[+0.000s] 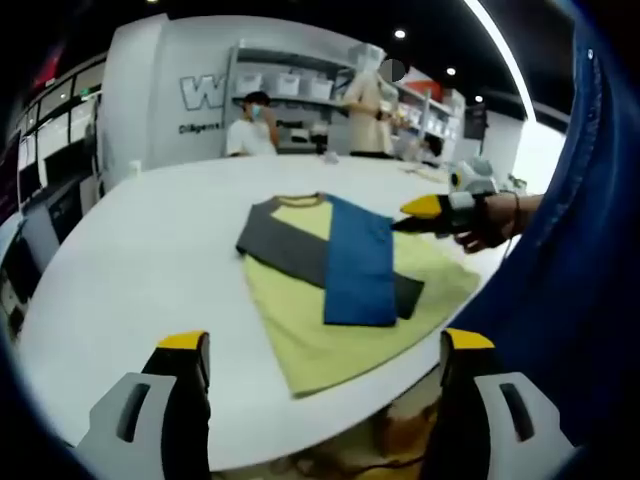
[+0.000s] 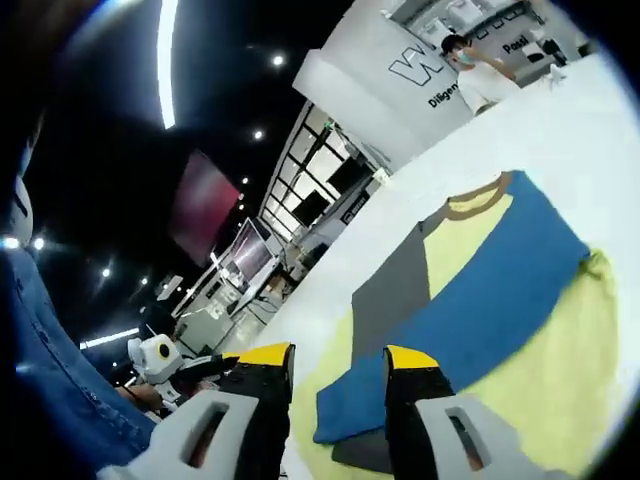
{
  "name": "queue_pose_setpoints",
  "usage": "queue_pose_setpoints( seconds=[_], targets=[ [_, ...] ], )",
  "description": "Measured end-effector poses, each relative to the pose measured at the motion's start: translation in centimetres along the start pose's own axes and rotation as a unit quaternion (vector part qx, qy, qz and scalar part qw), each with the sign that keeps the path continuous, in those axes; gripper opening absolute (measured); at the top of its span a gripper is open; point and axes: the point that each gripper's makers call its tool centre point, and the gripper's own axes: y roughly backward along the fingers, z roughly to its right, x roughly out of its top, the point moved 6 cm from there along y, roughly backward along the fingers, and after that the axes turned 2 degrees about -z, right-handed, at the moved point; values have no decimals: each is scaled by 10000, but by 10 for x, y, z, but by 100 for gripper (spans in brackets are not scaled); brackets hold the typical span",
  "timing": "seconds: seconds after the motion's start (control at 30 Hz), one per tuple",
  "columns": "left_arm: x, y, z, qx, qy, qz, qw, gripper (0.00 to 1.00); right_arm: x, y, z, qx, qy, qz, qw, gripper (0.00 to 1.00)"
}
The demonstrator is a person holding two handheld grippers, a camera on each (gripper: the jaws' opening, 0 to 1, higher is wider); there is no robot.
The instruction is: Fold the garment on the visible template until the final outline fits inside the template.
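The shirt (image 1: 335, 285) lies flat on the white table (image 1: 150, 260), near the table's edge at the six o'clock side of the left gripper view. Its body is yellow-green; the grey sleeve is folded in across the chest, and the blue sleeve is laid over it as a band running from the collar at twelve o'clock down toward six. In the right gripper view the shirt (image 2: 480, 290) sits from centre out to three o'clock, with the blue band crossing diagonally and the grey under it. No template outline can be made out under or around the cloth in either view.

By my reading, the sleeve folds are done and the lengthwise fold is next: the hem still spreads wide and loose toward five o'clock in the left gripper view.

The left gripper (image 1: 325, 345) hangs off the table edge, jaws spread wide and empty, well apart from the cloth. The right gripper (image 1: 425, 208) shows at three o'clock in the left gripper view, held in a hand (image 1: 490, 225), its yellow tip at the shirt's far side edge; whether it touches the cloth I cannot tell. In its own view the right gripper (image 2: 335, 360) has its jaws spread a little, nothing between them, just short of the blue band's end.

The next move likely calls for both grippers to pinch the hem corners and carry them up toward the collar, keeping the sleeves from sliding out.
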Motion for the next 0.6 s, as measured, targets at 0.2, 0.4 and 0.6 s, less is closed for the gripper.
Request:
queue_pose_setpoints(
  seconds=[0.2, 0.4, 0.6],
  targets=[
    [-3, -1, -5, -22, -3, -82, 10000, 94, 11, 25, 22, -569, 1057, -76, 9927, 44],
    [-6, -1, -6, -105, 79, -229, 9997, 99, 26, 46, 53, -1151, 1601, 70, 9803, 52],
    [-9, -1, -6, -164, 154, -368, 9991, 99, 30, 58, 68, -1500, 1997, 17, 9683, 55]
  ],
)
